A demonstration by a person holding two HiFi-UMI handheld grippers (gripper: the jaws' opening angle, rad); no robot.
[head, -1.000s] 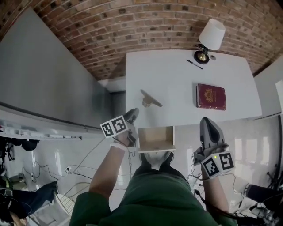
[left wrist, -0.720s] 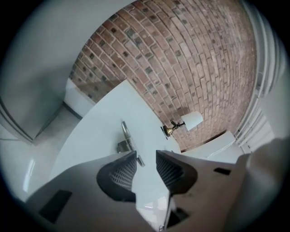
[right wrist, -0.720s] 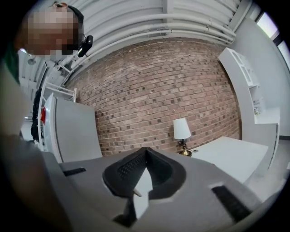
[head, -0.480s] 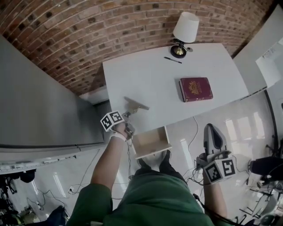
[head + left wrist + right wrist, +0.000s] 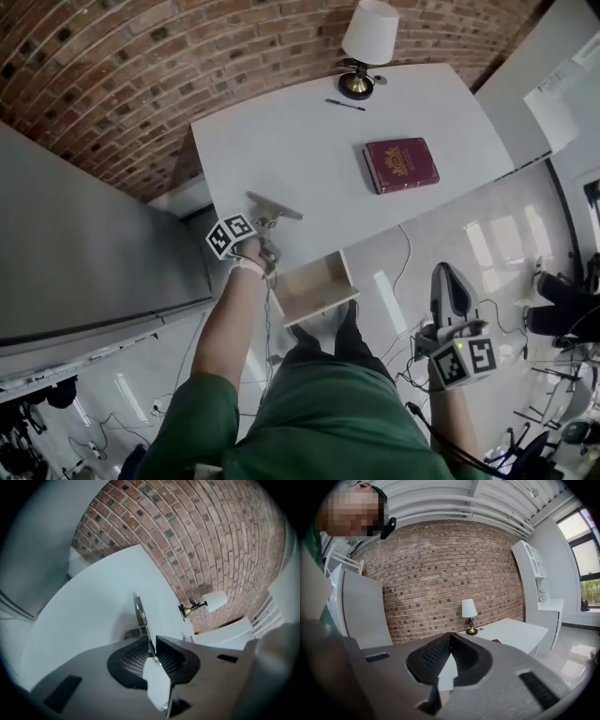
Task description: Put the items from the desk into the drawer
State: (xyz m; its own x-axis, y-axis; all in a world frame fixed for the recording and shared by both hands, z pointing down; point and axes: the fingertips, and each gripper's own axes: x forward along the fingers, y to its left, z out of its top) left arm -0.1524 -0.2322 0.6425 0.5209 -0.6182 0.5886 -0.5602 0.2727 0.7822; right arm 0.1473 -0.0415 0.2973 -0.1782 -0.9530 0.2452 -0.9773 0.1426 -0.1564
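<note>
On the white desk [image 5: 281, 150], a maroon hardcover book [image 5: 401, 164] lies flat at 3 o'clock from the middle. A thin black pen [image 5: 345, 105] lies at 12 o'clock by the far edge. A slim grey metal piece [image 5: 274, 206] sits at 8 o'clock near the front edge. The pale wooden drawer [image 5: 314, 286] stands pulled open at 7 o'clock.

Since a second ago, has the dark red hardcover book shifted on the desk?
No. The book keeps its place relative to the brass lamp.

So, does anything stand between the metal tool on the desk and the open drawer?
Nothing visible does. The metal tool lies near the desk's front edge, and the open drawer juts out just below that edge, close by.
</note>
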